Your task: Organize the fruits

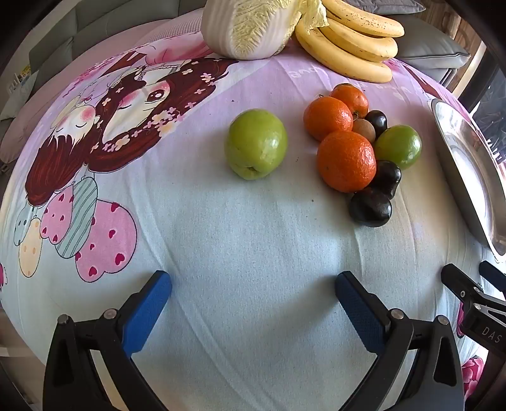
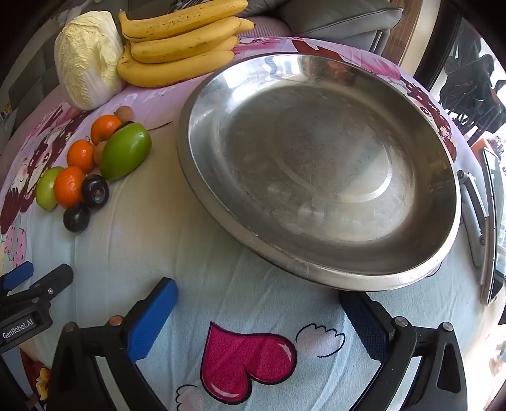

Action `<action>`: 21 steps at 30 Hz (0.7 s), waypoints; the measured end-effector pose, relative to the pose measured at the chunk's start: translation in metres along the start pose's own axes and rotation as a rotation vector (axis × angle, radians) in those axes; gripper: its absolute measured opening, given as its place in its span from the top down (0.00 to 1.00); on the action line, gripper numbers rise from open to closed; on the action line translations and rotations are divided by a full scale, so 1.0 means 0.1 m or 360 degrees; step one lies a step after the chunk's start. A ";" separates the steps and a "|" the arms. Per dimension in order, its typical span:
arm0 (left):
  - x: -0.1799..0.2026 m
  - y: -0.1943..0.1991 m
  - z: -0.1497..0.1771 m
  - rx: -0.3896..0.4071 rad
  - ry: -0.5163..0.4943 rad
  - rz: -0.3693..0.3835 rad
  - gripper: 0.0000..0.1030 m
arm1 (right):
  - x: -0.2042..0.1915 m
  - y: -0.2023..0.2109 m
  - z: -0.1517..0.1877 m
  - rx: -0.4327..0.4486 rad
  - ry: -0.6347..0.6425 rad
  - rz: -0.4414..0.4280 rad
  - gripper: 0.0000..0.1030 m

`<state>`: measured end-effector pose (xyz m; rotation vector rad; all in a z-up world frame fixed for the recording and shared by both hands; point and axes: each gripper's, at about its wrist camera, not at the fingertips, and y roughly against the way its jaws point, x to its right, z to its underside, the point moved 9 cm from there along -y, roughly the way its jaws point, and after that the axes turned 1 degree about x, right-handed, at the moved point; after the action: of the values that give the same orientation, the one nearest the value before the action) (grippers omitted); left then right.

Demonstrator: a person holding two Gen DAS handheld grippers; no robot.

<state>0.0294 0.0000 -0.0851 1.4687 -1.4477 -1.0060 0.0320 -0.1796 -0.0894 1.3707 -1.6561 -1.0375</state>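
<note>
- L gripper [image 1: 253, 313]: blue pads wide apart, nothing between them, hovering low over pale-blue cloth [image 1: 240, 227].
- R gripper [image 2: 257, 319]: also spread wide, empty; its right pad sits just at the near rim of the steel basin [image 2: 316, 278].
- Basin holds no fruit, so task looks barely started (judgement).
- Lone green guava [image 1: 256, 144] lies straight ahead of L gripper, near centre line, apart from the rest w/ bare cloth all round. Stem/blossom end points toward the camera & a bit left; body roughly round, so no strong long axis and grip angle is likely uncritical.
- Fruit cluster ahead-right of L: three mandarins, nearest [image 1: 346, 161]; second guava [image 1: 398, 146]; dark plums, nearest [image 1: 370, 207]; small brown fruit [image 1: 363, 129] wedged between. All touching or nearly so.
- From R wrist view the same cluster is far left of its line, e.g. second guava [image 2: 125, 151]; basin fills the view ahead.
- Key relation: fruit lies fwd of L, basin fwd of R, cluster between them. L looks nearer to the lone guava; R nearer to basin & the plums on the cluster's near edge.
- Bananas [image 1: 348, 41] & napa cabbage [image 1: 249, 28] at far edge, touching each other, well away from both grippers.
- Risk (guess): round fruit may roll on soft cloth if nudged.
</note>
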 end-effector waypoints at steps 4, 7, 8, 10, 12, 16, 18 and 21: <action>0.01 0.00 0.00 0.0001 0.0000 -0.0001 0.00 | 0.00 0.00 0.00 0.0000 0.0001 0.0000 0.00; 0.01 0.00 0.00 0.0001 0.0000 -0.0001 0.00 | 0.00 0.00 0.00 0.0000 0.0001 0.0001 0.00; 0.01 0.00 0.00 0.0001 0.0000 -0.0001 0.00 | 0.00 0.00 0.00 0.0001 0.0002 0.0001 0.00; 0.01 0.00 0.00 0.0001 0.0000 -0.0001 0.00 | 0.00 0.00 0.00 0.0001 0.0002 0.0001 0.00; 0.01 0.00 0.00 0.0001 0.0000 -0.0001 0.00 | 0.00 0.00 0.00 0.0001 0.0002 0.0001 0.00; 0.01 0.00 0.01 0.0001 0.0000 -0.0001 0.00 | 0.00 0.00 0.00 0.0001 0.0002 0.0002 0.00; 0.01 0.00 0.01 0.0001 0.0000 -0.0001 0.00 | -0.01 0.00 0.00 0.0001 0.0002 0.0002 0.00; 0.01 0.00 0.01 0.0000 0.0000 -0.0001 0.00 | -0.01 0.00 0.00 0.0001 0.0002 0.0002 0.00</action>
<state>0.0287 -0.0010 -0.0852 1.4697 -1.4473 -1.0062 0.0317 -0.1790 -0.0892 1.3704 -1.6563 -1.0352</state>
